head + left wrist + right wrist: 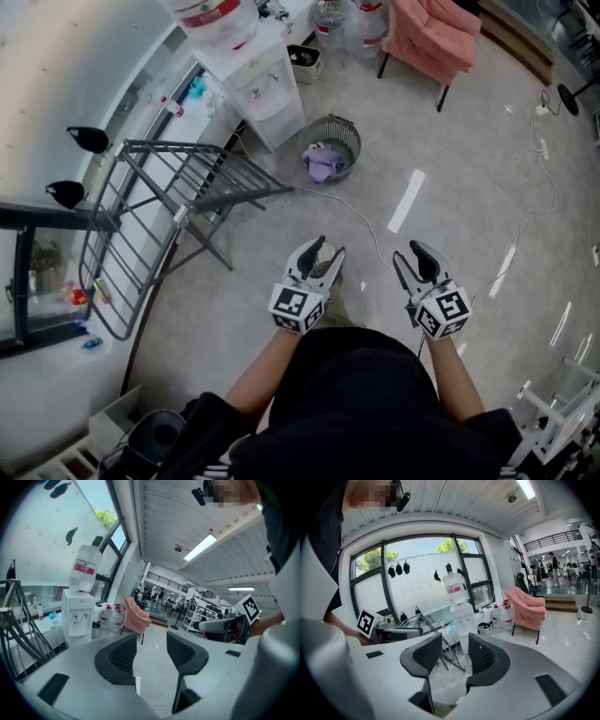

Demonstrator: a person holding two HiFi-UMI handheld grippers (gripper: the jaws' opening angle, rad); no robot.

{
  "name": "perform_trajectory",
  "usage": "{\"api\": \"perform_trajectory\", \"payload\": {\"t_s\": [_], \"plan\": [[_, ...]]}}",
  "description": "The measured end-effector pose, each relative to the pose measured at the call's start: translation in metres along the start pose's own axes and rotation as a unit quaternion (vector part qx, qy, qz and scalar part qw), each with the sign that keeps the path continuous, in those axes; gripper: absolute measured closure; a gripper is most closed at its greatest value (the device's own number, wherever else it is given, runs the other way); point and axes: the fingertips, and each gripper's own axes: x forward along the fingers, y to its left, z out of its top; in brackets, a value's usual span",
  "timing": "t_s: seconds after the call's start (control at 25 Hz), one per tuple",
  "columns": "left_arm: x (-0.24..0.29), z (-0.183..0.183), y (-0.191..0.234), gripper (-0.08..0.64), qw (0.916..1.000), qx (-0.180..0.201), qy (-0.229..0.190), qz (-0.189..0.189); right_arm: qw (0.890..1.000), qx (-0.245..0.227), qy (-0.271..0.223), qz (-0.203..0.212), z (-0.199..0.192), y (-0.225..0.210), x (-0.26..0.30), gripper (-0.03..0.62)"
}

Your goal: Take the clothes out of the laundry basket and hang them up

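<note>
A round wire laundry basket stands on the floor ahead of me, with lilac and pale clothes bunched inside. A grey folding drying rack stands to the left by the window, its rails bare; part of it shows in the left gripper view and the right gripper view. My left gripper and right gripper are held side by side close to my body, well short of the basket. Both stand open with nothing between the jaws, as seen in the left gripper view and the right gripper view.
A white water dispenser with a bottle on top stands beyond the rack. A pink armchair is at the back. A white cable runs across the floor between me and the basket. Spare water bottles sit near the chair.
</note>
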Motion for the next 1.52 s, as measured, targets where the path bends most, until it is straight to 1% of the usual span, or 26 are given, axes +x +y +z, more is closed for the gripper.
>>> {"api": "perform_trajectory", "payload": {"t_s": [0.2,0.32,0.4,0.52,0.68,0.76,0.84,0.92,1.0,1.04,1.2,1.28,1.32,1.4,1.44,1.52], "plan": [[0.043,0.019,0.069,0.377,0.9997,0.003,0.025,-0.006,1.000,-0.016,0.016,-0.006,0.042,-0.024,0.086,0.448],[0.066,0.019,0.105,0.377,0.9987,0.002,0.049,-0.011,1.000,-0.013,0.021,-0.014,0.057,-0.038,0.126,0.448],[0.085,0.017,0.124,0.377,0.9976,-0.007,0.066,-0.019,0.999,-0.012,0.021,-0.022,0.066,-0.051,0.148,0.448],[0.116,0.010,0.142,0.377,0.9946,-0.032,0.089,-0.044,0.999,-0.008,0.028,-0.035,0.065,-0.070,0.172,0.448],[0.156,-0.014,0.168,0.377,0.9898,-0.032,0.129,-0.050,0.998,0.012,0.041,-0.041,0.050,-0.095,0.196,0.448],[0.182,-0.031,0.182,0.377,0.9868,-0.033,0.150,-0.053,0.998,0.018,0.047,-0.038,0.042,-0.112,0.211,0.448],[0.209,-0.057,0.197,0.377,0.9830,-0.026,0.173,-0.057,0.998,0.028,0.051,-0.030,0.030,-0.129,0.228,0.448],[0.232,-0.091,0.211,0.376,0.9781,-0.008,0.199,-0.060,0.998,0.035,0.055,-0.020,0.012,-0.143,0.247,0.448],[0.259,-0.121,0.231,0.375,0.9755,0.012,0.212,-0.056,0.998,0.035,0.057,-0.011,-0.007,-0.160,0.273,0.448],[0.275,-0.135,0.245,0.374,0.9751,0.016,0.216,-0.049,0.998,0.034,0.059,-0.007,-0.018,-0.171,0.287,0.448],[0.337,-0.192,0.302,0.376,0.9724,0.010,0.233,-0.005,0.997,0.039,0.069,0.004,-0.062,-0.216,0.337,0.448],[0.364,-0.219,0.325,0.376,0.9697,0.011,0.244,0.008,0.996,0.059,0.066,0.005,-0.082,-0.237,0.354,0.448],[0.378,-0.232,0.336,0.376,0.9688,0.001,0.248,0.012,0.996,0.069,0.063,0.004,-0.091,-0.248,0.363,0.448],[0.408,-0.258,0.352,0.372,0.9668,-0.034,0.253,0.014,0.995,0.081,0.057,-0.002,-0.107,-0.268,0.379,0.448],[0.421,-0.271,0.358,0.370,0.9647,-0.042,0.260,0.012,0.995,0.087,0.055,-0.006,-0.115,-0.277,0.387,0.448],[0.442,-0.299,0.370,0.367,0.9589,-0.034,0.282,0.006,0.993,0.104,0.052,-0.011,-0.133,-0.288,0.403,0.448]]}}
